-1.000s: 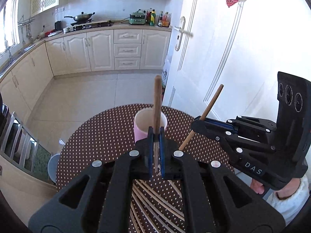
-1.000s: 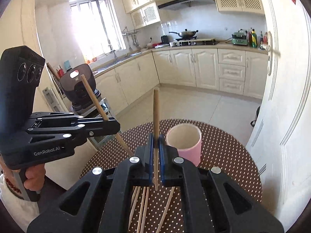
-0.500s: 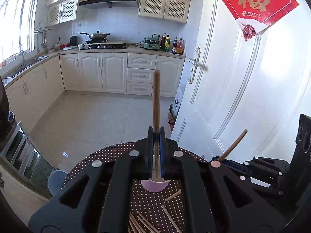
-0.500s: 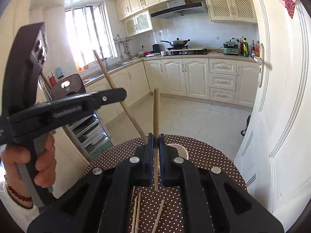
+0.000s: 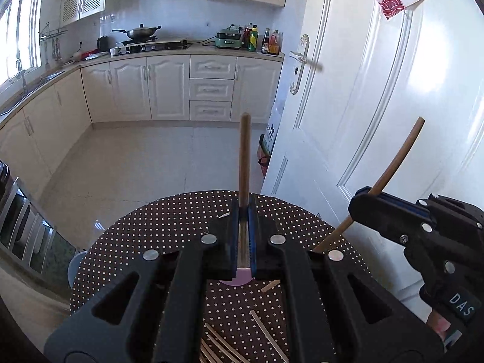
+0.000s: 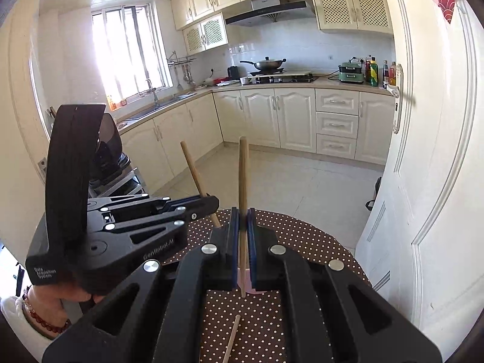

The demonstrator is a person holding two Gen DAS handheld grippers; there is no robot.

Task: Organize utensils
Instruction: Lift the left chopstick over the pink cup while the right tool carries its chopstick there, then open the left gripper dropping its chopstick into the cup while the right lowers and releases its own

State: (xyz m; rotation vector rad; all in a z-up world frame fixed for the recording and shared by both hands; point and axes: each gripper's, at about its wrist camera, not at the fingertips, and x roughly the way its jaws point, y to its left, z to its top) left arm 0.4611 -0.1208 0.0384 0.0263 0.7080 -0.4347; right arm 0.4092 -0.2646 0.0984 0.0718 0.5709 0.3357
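Mid-task. Left tool (image 5: 242, 236) is clamped on one chopstick (image 5: 244, 160), upright; right tool (image 6: 242, 236) is clamped on another chopstick (image 6: 243, 181). Both hover over the pink cup (image 5: 239, 276), mostly hidden, on the dotted table (image 5: 169, 220). None visibly in the cup. At least five loose chopsticks (image 5: 266, 335) left on the table.

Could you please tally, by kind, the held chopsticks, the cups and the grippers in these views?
Held chopsticks: 2
Pink cup: 1
Grippers: 2, left gripper and right gripper
Total: 5
Loose chopsticks on the table are partly hidden, so uncounted.
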